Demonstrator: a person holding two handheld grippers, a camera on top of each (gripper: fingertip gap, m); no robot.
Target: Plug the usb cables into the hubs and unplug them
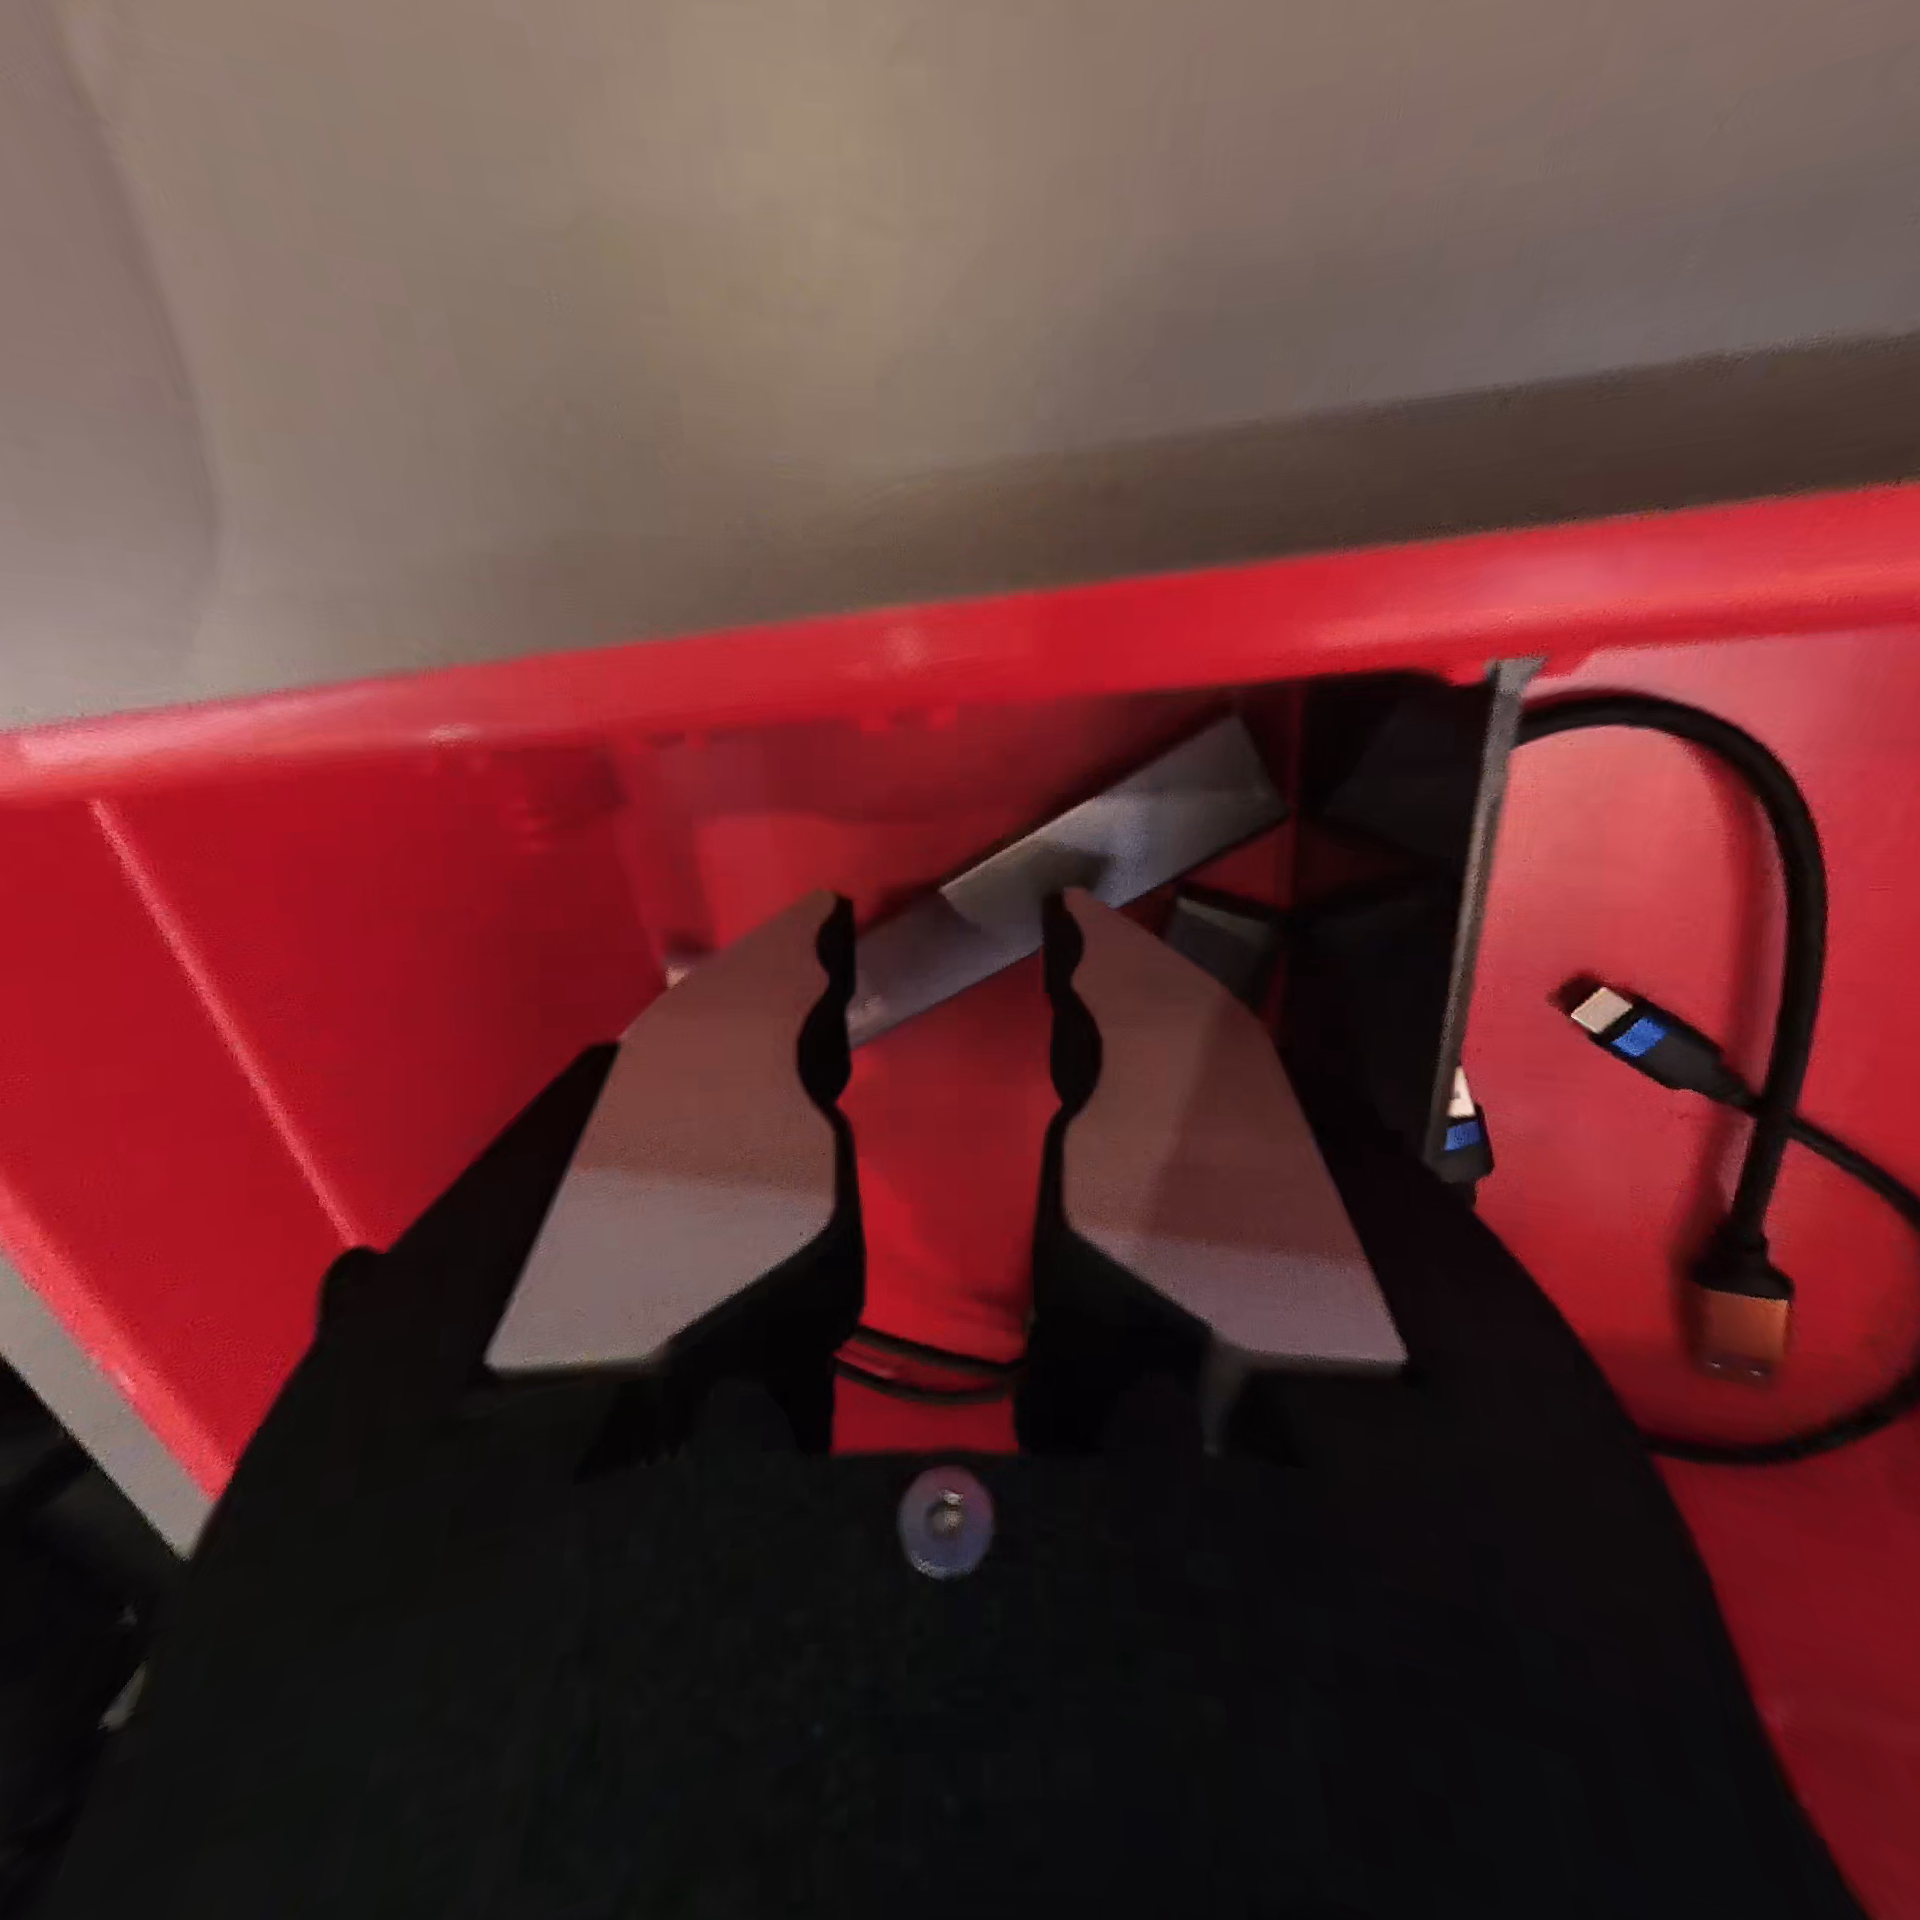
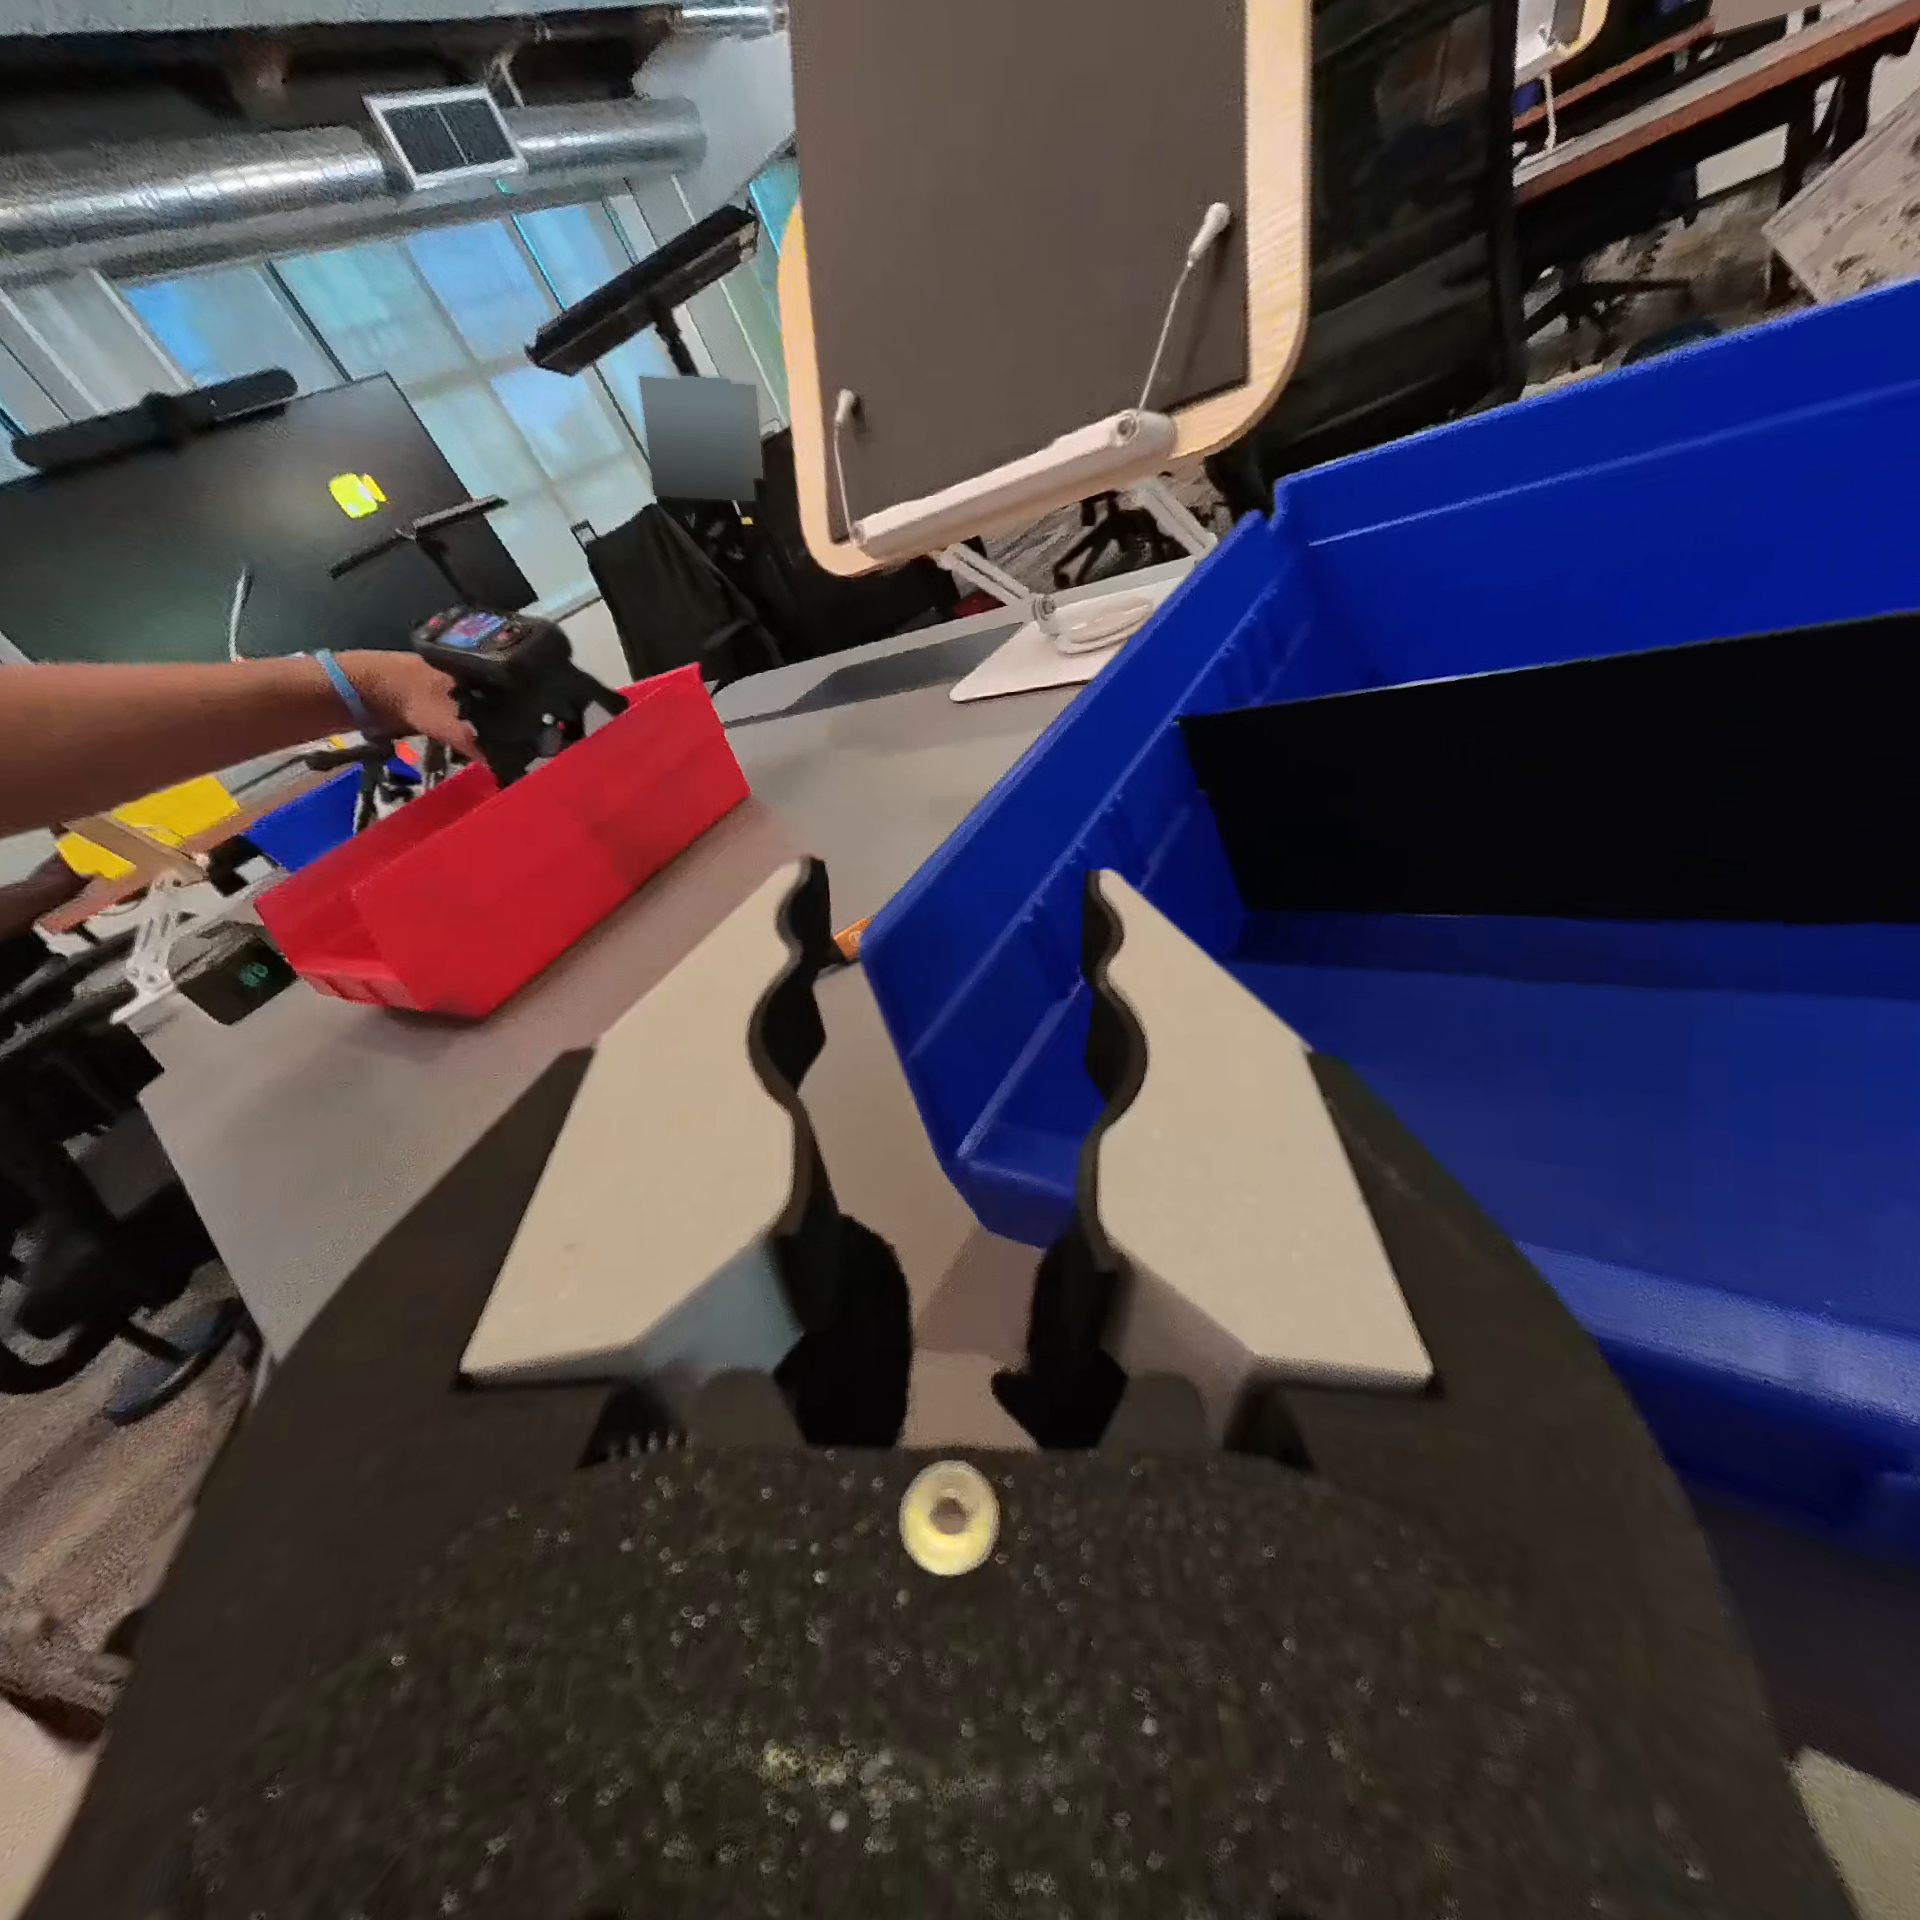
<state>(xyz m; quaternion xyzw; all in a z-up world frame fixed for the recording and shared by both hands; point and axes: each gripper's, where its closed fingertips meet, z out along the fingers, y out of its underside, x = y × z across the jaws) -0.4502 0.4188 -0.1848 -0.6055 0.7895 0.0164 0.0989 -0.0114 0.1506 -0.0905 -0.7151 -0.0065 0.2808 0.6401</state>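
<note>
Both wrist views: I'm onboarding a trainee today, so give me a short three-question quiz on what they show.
1. True or false: the left gripper is shut on a cable.
2. Which bin does the left gripper reach into? A) red bin B) blue bin C) neither
3. Fill in: the connector lying loose at the right of the red bin floor, on the braided cable, has an ______ shell.

Key
1. False: its jaws stand apart with nothing between them, as do those of the right gripper.
2. A
3. orange
</note>
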